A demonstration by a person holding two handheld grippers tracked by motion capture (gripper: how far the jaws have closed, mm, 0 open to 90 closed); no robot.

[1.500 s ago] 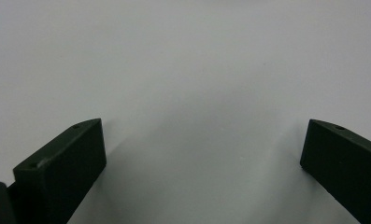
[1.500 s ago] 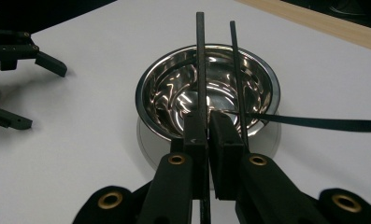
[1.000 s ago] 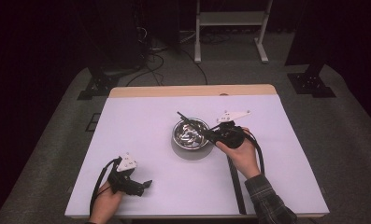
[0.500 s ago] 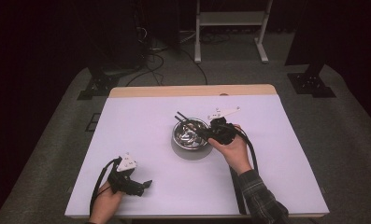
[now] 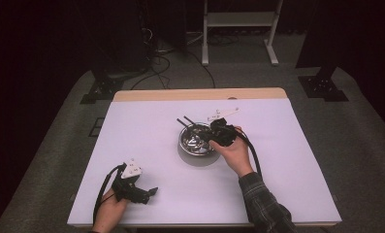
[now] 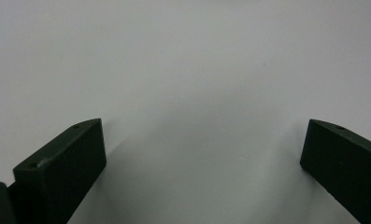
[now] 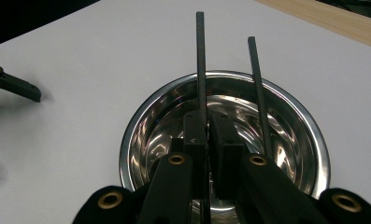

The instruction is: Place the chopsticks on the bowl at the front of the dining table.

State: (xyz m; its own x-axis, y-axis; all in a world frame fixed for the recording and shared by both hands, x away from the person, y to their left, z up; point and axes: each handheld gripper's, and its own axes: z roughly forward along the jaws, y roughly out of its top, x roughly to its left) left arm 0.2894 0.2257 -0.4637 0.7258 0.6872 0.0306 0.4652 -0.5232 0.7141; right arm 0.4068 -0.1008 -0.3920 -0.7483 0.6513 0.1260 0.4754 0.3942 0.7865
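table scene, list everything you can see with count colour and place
bowl: 1, shiny steel, middle of the table, under the right gripper
chopsticks: 2, black; one clamped in the right gripper's jaws, the other beside it, both reaching over the bowl's far rim
table: 1, white top with a wooden strip along the far edge
stand: 1, white-framed, on the floor beyond the table
cables: several, black, on the grey floor behind the table
left gripper: 1, black with a grey plate, near-left of the table, jaws wide open over bare tabletop
right gripper: 1, black, over the bowl, jaws shut on a chopstick
hands: 2, at the near edge; right sleeve is plaid
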